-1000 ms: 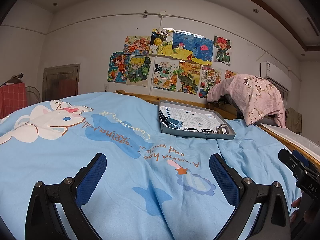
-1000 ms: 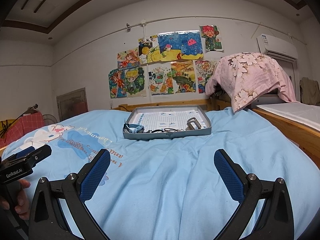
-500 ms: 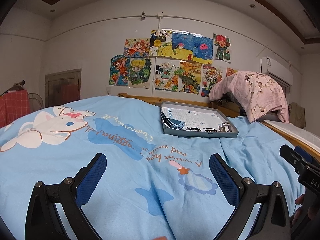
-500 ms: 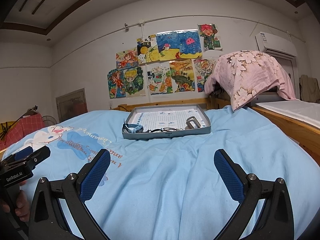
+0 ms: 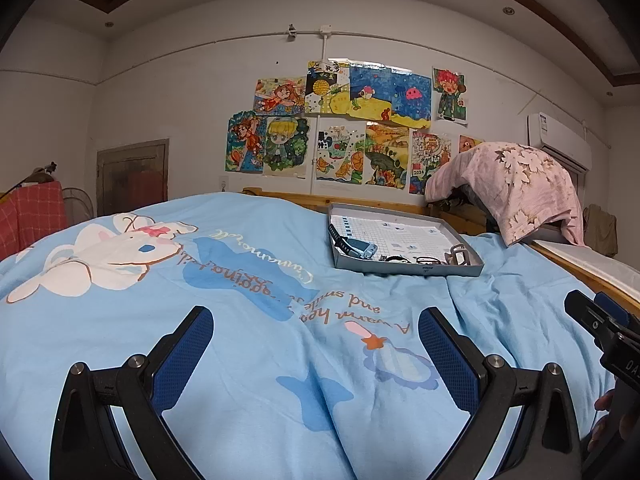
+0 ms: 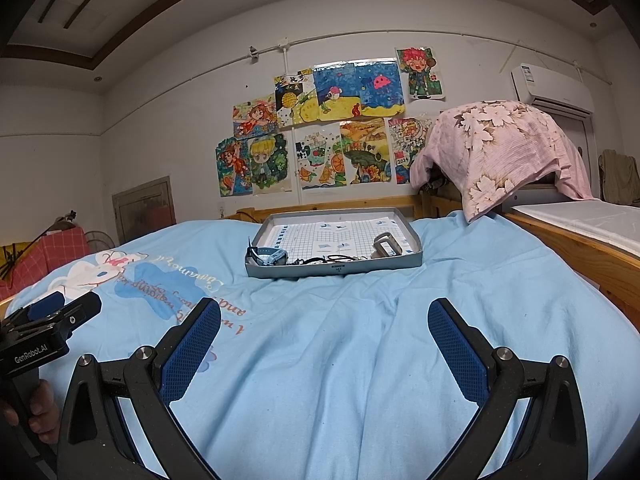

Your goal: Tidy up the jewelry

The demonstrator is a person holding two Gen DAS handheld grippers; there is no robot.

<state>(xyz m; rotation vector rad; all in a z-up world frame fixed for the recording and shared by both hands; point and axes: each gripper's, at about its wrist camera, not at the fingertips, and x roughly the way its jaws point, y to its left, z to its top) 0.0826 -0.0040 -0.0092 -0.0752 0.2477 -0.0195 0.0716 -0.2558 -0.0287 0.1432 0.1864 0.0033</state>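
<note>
Left gripper (image 5: 314, 330): wide open, nothing between the blue pads, hovering low over the blue duvet (image 5: 248, 320) on the near part of the bed. It also pokes into the right wrist view at the left edge (image 6: 48, 320), with a hand (image 6: 38, 412) wrapped round its handle.

Right gripper (image 6: 324, 322): same deal, spread wide and empty, pointed pretty much straight at the tray. In the left wrist view it peeks in at the right edge (image 5: 604, 328).

Tray (image 6: 340, 270): shallow grey one sitting on the duvet toward the far end of the bed, near the wooden headboard (image 6: 340, 204). Well apart from both grippers. Grid-printed sheet lining the bottom.

Watch (image 6: 267, 257): blue-grey, in the tray's near left corner, strap partly leaning over the left rim.

Dark jewelry bits (image 6: 332, 259): thin black looped pieces along the tray's near edge, about the middle. Too small to say exactly what they are.

Grey clip-like piece (image 6: 386, 244): near right part of the tray, propped up at a tilt. Can't tell what it is either.

Duvet print: white cartoon rabbit (image 5: 100, 252) on the left side, plus some script lettering.

Background: kids' drawings (image 6: 320, 128) taped on the wall, pink floral cloth (image 6: 504, 148) draped over something to the right of the bed, air conditioner (image 6: 552, 88) up high.
</note>
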